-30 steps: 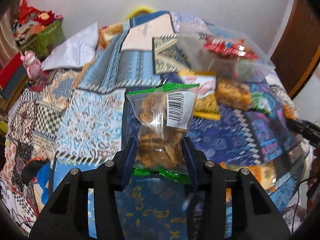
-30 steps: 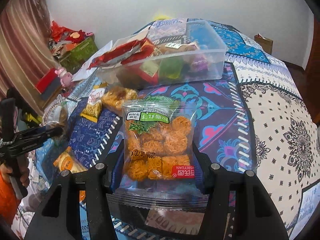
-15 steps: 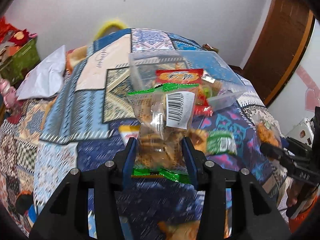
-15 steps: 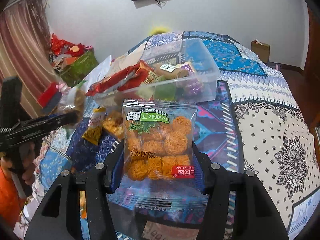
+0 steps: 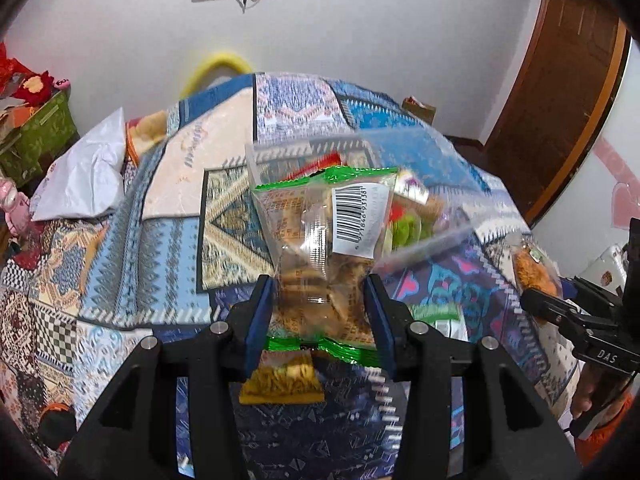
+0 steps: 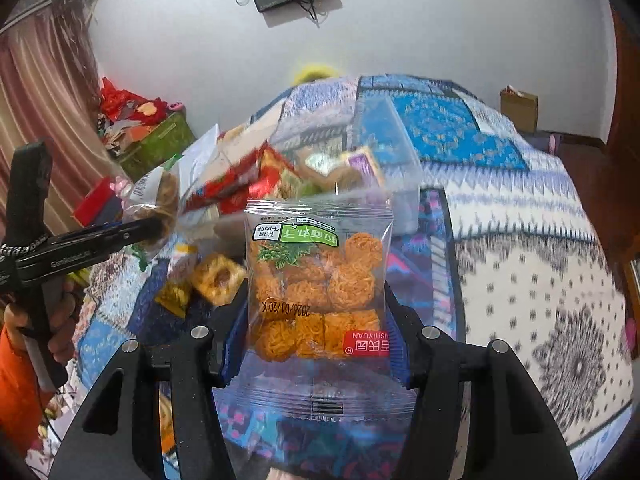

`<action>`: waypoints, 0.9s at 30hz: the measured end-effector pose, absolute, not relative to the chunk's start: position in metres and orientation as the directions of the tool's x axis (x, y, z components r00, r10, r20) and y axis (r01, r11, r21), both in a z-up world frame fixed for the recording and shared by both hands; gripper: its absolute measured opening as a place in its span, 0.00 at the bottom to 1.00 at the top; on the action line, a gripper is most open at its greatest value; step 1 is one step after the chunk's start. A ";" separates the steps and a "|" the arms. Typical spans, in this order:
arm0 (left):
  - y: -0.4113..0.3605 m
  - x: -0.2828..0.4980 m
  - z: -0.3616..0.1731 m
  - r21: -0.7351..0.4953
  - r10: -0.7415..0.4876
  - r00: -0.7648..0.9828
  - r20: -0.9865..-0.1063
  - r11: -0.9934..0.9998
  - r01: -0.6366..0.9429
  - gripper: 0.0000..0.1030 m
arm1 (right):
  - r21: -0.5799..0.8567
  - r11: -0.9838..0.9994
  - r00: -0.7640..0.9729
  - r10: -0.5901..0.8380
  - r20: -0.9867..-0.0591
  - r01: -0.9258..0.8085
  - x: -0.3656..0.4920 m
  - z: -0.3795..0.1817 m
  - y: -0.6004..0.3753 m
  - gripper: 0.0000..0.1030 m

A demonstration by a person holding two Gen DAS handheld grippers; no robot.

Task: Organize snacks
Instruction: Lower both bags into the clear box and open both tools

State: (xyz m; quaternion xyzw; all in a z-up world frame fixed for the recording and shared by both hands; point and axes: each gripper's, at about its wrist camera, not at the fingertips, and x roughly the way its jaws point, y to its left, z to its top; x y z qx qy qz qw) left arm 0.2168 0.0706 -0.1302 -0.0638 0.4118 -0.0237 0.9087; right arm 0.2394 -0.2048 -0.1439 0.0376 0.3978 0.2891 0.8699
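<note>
Both claws are lifting higher and swinging toward the clear bin (image 5: 436,208) since a second ago; it's sitting nearer centre in both views now. Left claw (image 5: 320,312) is clamping a green-edged cookie packet (image 5: 324,248), right claw (image 6: 312,332) is clamping an orange noodle-snack packet (image 6: 316,284), both packets held off the bed (image 6: 520,240). Step looks like carry-to-bin; next move is probably getting over the rim and letting go one at a time. Bin is already piled with red and green packets, so space is looking tight. Loose yellow snack packs (image 6: 200,276) are lying on the quilt just below, and the two claws are crowding each other near the bin
</note>
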 end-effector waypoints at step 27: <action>0.080 0.326 -0.149 -0.133 -0.067 0.676 -0.734 0.990 -0.046 0.44 | 0.268 0.816 0.481 0.531 -0.698 -0.512 0.375 -0.161 -0.100 0.52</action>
